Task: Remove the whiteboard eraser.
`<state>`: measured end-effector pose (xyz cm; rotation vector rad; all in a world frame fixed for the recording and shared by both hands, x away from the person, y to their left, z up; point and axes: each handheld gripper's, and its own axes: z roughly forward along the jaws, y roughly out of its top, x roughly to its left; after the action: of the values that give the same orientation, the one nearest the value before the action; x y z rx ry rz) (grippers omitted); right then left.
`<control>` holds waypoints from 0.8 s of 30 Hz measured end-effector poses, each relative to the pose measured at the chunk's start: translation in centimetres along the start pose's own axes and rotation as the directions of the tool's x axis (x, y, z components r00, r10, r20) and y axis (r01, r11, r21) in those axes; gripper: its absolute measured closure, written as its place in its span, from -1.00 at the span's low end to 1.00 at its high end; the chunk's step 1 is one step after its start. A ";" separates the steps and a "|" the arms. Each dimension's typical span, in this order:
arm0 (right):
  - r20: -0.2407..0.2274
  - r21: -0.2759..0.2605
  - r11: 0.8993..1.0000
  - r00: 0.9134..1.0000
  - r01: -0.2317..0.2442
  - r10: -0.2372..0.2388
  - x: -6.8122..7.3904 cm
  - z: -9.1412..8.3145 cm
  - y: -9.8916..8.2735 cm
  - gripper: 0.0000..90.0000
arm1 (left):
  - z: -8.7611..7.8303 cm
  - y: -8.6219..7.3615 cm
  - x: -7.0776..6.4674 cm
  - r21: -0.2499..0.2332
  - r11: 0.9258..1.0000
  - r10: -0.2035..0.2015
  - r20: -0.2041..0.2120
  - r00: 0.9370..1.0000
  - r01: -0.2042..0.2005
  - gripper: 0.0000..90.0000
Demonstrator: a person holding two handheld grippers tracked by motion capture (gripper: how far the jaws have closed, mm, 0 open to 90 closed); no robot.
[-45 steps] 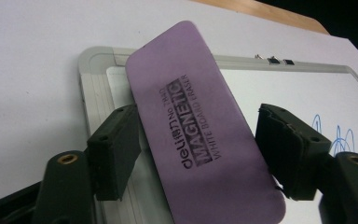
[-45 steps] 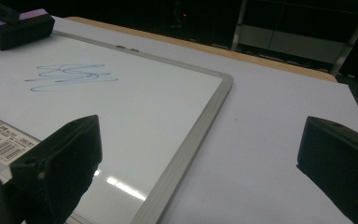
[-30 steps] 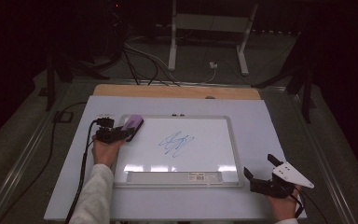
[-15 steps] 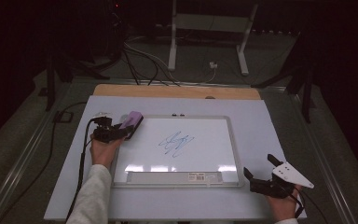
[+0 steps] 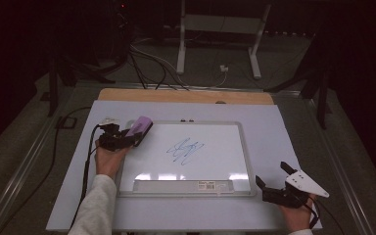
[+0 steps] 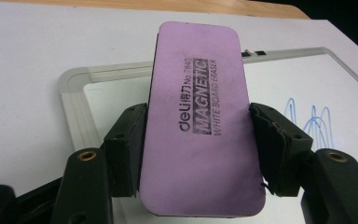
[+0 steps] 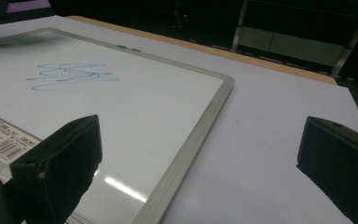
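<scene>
A: What do I log beyond the table's far edge?
B: I note a white metal stand on the floor, black cables trailing left of it, a white plug nearby.

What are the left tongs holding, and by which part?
The left tongs clamp the purple whiteboard eraser across its two long side edges, nearer its lower end.

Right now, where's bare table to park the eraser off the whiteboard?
Bare white tabletop lies right of the whiteboard frame, ahead of the right gripper, and along the back by the wooden edge. The left side is tighter: the left gripper, its cable and the eraser.
</scene>
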<state>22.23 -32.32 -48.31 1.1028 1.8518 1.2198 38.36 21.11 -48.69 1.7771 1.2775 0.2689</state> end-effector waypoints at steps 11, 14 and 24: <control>-0.001 0.000 1.000 1.000 0.000 0.000 0.0 0.0 0.0 -0.99 | 0.4 -0.2 -1.6 0.026 0.997 0.065 0.037 0.997 -0.066 -0.08; -0.001 0.000 1.000 1.000 0.001 -0.001 0.0 0.0 0.0 -0.99 | 0.6 -0.3 -2.1 0.029 0.996 0.082 0.047 0.996 -0.083 -0.08; 0.001 -0.002 1.000 1.000 0.001 -0.001 0.0 0.0 0.0 -0.99 | 1.3 -0.6 -3.6 0.051 0.990 0.125 0.068 0.990 -0.129 -0.08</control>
<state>22.20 -32.34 -48.28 1.1009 1.8499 1.2204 37.16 17.45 -48.79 1.9027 1.1381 0.2476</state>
